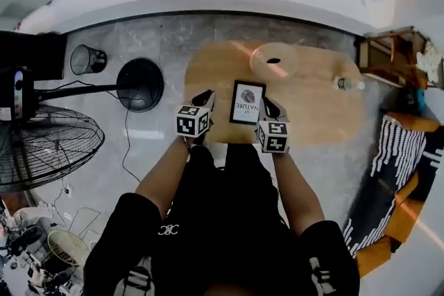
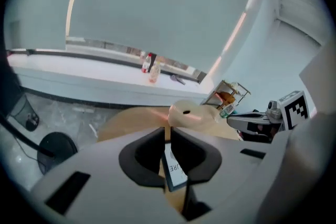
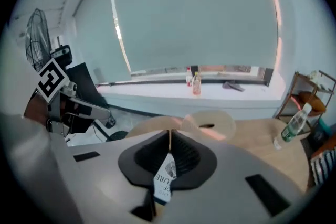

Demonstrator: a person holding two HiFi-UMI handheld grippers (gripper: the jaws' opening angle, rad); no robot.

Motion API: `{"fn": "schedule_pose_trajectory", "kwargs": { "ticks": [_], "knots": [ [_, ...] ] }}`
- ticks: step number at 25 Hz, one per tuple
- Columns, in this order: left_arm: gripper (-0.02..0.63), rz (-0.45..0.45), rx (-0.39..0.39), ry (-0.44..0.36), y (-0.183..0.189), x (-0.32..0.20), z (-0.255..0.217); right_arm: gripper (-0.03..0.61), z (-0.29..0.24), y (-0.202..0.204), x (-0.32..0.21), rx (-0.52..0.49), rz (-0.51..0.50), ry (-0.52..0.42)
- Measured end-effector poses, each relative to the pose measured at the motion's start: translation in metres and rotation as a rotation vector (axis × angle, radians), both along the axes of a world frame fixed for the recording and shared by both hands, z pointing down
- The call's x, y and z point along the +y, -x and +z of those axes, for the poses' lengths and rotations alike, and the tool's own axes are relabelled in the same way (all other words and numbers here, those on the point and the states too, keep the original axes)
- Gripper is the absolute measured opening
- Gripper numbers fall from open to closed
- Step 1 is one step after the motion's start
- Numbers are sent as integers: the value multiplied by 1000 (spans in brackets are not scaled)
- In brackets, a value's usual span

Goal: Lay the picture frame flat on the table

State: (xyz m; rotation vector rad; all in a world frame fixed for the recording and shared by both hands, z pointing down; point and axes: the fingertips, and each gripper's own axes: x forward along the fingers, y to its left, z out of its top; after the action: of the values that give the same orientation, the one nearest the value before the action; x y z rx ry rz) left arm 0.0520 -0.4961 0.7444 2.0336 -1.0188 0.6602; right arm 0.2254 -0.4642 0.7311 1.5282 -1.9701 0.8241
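Note:
A black-framed picture (image 1: 248, 102) with white print stands propped on the round wooden table (image 1: 316, 118), near its front edge. My left gripper (image 1: 207, 96) is just left of the picture frame and my right gripper (image 1: 266, 105) sits close by its right edge. In the left gripper view the jaws (image 2: 168, 134) stand together with only a thin slit, and the frame (image 2: 174, 169) shows through the hollow below the tips. The right gripper view shows the same: right gripper (image 3: 169, 136) tips together, the frame (image 3: 164, 178) seen beyond. Neither gripper holds anything.
A pale translucent round dish (image 1: 274, 60) lies on the table behind the frame, and a water bottle (image 1: 347, 84) lies at its right edge. A floor fan (image 1: 41, 142), a black round base (image 1: 140, 84) and a bin (image 1: 87, 59) stand left; a shelf (image 1: 388, 55) right.

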Motion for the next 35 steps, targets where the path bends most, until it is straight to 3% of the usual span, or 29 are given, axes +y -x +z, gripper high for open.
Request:
{"fn": "schedule_pose_trajectory", "kwargs": {
  "ticks": [7, 11, 15, 17, 23, 29, 35],
  "knots": [
    [38, 15, 53, -354, 34, -40, -193, 14, -174, 29, -28, -41, 117, -280],
    [37, 6, 64, -507, 60, -38, -279, 14, -263, 38, -29, -49, 174, -442],
    [37, 37, 22, -686, 81, -30, -363, 15, -360, 52, -25, -22, 163, -630],
    [37, 27, 13, -739, 90, -19, -397, 15, -395, 60, -14, -21, 141, -685],
    [37, 16, 16, -816, 82, -22, -440, 14, -426, 51, -12, -58, 162, -752],
    [37, -4, 28, -783, 82, 7, -448, 14, -446, 52, 18, -64, 150, -775],
    [31, -19, 53, -778, 93, -36, -445, 14, -443, 57, -17, -37, 164, -773]
  ]
}}
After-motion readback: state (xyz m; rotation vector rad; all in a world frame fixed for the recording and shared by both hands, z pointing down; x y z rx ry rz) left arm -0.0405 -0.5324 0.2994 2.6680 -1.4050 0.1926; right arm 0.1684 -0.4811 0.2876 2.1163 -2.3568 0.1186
